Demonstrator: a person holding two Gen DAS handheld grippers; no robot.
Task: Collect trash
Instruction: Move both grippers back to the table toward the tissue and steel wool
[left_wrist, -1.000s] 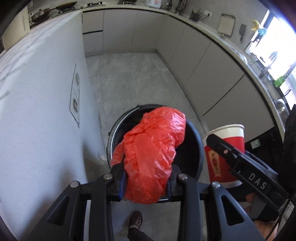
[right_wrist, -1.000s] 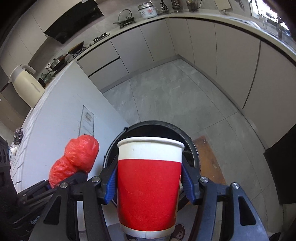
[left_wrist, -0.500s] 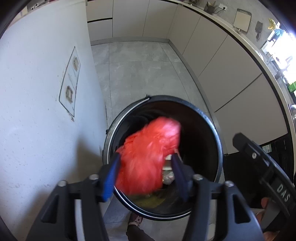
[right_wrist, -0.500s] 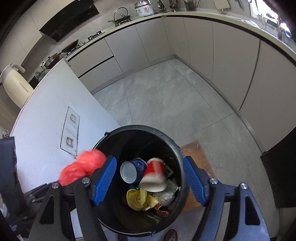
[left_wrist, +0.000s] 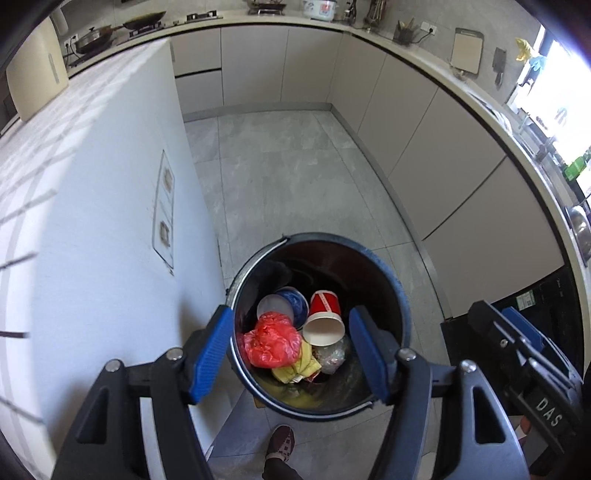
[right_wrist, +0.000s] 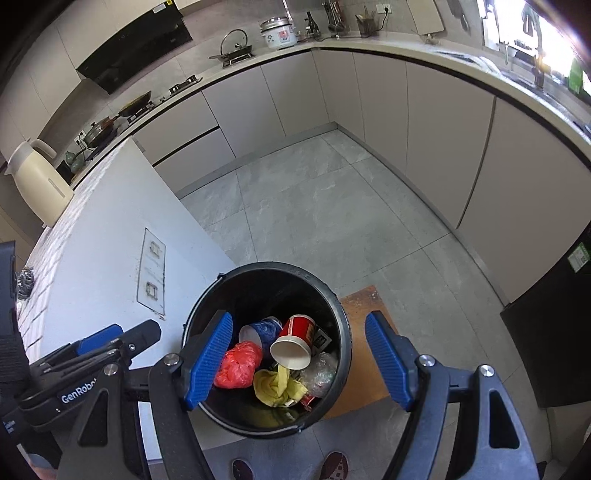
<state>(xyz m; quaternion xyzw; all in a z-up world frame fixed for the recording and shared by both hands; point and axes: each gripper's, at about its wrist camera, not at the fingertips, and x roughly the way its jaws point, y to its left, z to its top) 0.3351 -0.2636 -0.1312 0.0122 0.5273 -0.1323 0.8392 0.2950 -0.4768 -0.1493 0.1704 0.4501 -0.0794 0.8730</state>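
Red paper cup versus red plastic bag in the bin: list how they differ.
The red paper cup is rigid, and lies tipped with its white mouth showing; the red plastic bag is soft and crumpled into a ball. The cup bears print; the bag is plain. Both are red and lie inside the black bin.

Glossy black plastic bin (left_wrist: 400, 295), crinkly shiny red plastic bag (left_wrist: 272, 339), paper cup (left_wrist: 325, 317) with a slick finish, matt grey stone-look floor (left_wrist: 288, 166) tiles, ribbed blue pads (right_wrist: 208, 360).

grey tile floor (left_wrist: 280, 177) carries black trash bucket (left_wrist: 400, 295), wooden board (right_wrist: 364, 306).
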